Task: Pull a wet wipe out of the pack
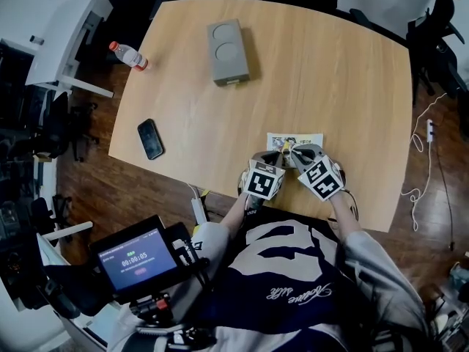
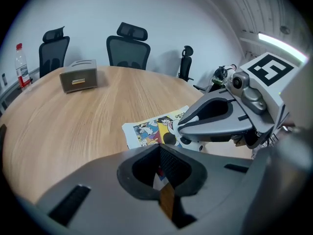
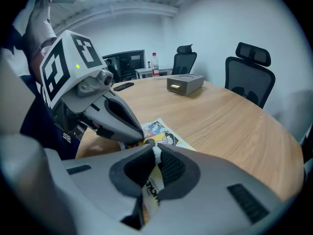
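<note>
Largest by far, a pale wooden table (image 1: 330, 64) across the upper and middle of the head view, its near edge at lower centre. Beyond it, in the gripper views only, black office chairs (image 2: 128, 45) along a white wall. At lower left of the head view, off the table, a dark screen (image 1: 138, 259) with a timer readout. Toward the top centre of the table, a grey box (image 1: 228, 50) with two round hollows on top, well apart from everything else. At lower centre, tips close together, the left gripper (image 2: 159, 148) and the right gripper (image 3: 155, 148), marker cubes toward the person. Under those tips, near the table's front edge, the wet wipe pack (image 1: 308, 138), flat, cartoon print up. Left jaws clenched on the pack's near edge; right jaws pinched tight on a white printed strip (image 3: 152, 189) at the pack's edge. In the head view, cubes and jaws over the pack's left end, both grips hidden; in each gripper view, own grip plain, yet the other gripper across part of the pack. At middle left, near the table's side edge, a black phone (image 1: 150, 138), flat. At upper left, a clear bottle (image 1: 129, 56) with a red cap: footing doubtful from above, but upright on a separate side desk (image 3: 146, 72) in the right gripper view.
</note>
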Demonstrator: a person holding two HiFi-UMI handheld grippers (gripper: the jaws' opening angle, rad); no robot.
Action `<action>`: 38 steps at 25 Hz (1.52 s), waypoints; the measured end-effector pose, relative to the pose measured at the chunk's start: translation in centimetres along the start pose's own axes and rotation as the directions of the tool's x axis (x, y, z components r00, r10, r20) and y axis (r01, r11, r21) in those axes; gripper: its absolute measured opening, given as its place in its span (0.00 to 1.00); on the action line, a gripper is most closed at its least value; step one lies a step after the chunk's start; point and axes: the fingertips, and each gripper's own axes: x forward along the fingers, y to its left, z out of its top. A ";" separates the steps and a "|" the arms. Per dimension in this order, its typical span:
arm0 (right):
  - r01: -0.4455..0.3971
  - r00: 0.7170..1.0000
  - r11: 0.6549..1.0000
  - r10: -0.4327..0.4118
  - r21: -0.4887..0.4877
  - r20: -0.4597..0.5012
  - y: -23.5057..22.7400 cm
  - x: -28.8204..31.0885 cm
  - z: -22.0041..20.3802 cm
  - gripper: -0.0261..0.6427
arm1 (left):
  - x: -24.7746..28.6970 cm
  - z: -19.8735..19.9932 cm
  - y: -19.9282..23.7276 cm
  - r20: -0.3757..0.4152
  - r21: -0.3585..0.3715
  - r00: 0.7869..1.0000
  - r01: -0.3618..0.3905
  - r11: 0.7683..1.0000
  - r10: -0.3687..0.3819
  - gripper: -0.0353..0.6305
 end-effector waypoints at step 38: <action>-0.207 0.702 0.813 -0.264 0.544 0.661 -6.2 -19.3 10.2 0.05 | 1.0 0.2 -0.7 -0.033 0.134 0.999 0.026 0.991 -0.022 0.06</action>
